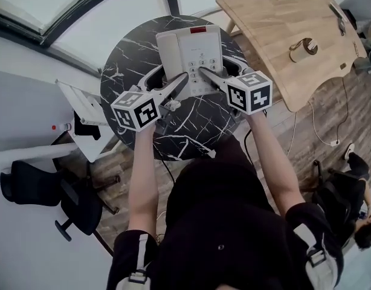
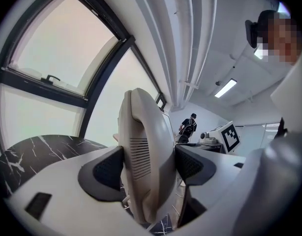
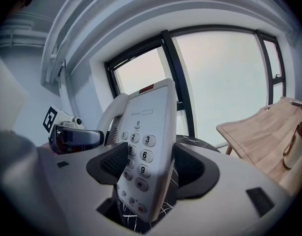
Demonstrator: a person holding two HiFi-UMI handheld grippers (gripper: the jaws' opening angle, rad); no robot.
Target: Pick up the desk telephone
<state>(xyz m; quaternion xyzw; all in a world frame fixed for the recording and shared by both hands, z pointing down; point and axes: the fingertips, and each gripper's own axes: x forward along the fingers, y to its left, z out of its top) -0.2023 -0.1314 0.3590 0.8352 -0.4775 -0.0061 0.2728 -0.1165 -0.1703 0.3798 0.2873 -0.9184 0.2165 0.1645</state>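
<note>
Nearest me, both grips look made, so I judge the step in hand to be the lift itself. My left gripper (image 2: 148, 166) has its jaws narrowed onto the handset (image 2: 141, 132), a pad pressed on either side of it, along the phone's left edge. My right gripper (image 3: 148, 167) has its jaws clamped on the near right part of the desk telephone (image 3: 150, 127), one pad on the keypad (image 3: 139, 156) face and the other behind the body. The phone lies toward the far middle of the round black marble desk (image 1: 197, 128). Whether it is clear of the surface I cannot tell. Next I should raise both hands together and level, or the handset may slip from its cradle.
</note>
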